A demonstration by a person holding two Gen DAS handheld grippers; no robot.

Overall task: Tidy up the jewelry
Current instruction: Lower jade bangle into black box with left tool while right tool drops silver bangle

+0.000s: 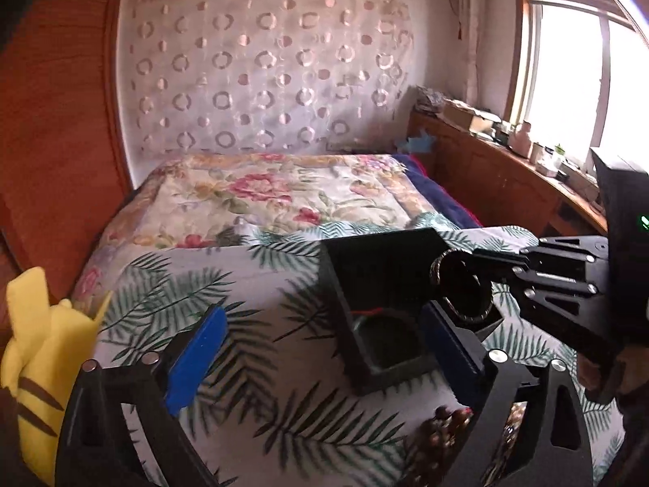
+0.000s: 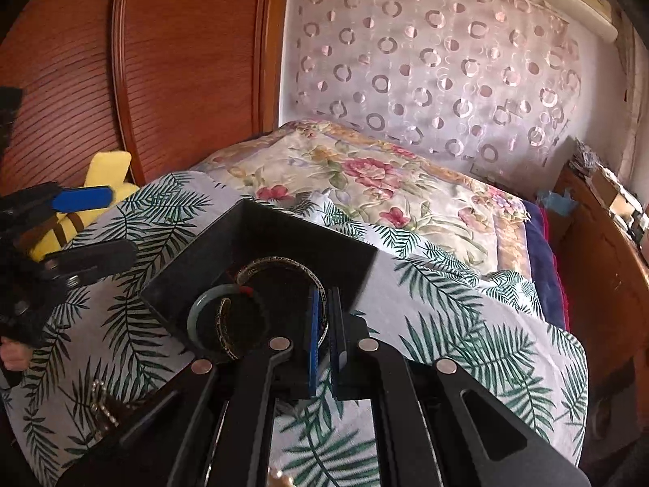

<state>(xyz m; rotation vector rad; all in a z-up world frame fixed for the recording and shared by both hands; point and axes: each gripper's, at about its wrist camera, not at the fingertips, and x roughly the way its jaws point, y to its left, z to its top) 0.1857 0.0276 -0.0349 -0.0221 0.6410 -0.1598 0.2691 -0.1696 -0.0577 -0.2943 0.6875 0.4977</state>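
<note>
Right gripper [image 2: 324,337] jaws pinch a patterned bangle [image 2: 284,268] over the black box [image 2: 259,235]; left gripper [image 1: 320,349] jaws wide, empty. Bangle's lettering too blurred to read.

We are seeing a black open-topped box [image 2: 259,239] sitting on the leaf-print cover, holding a pale green bangle [image 2: 198,316] and a thin patterned one [image 2: 225,332] leaning upright inside. A large patterned bangle [image 2: 280,261] is standing tilted over it.
</note>
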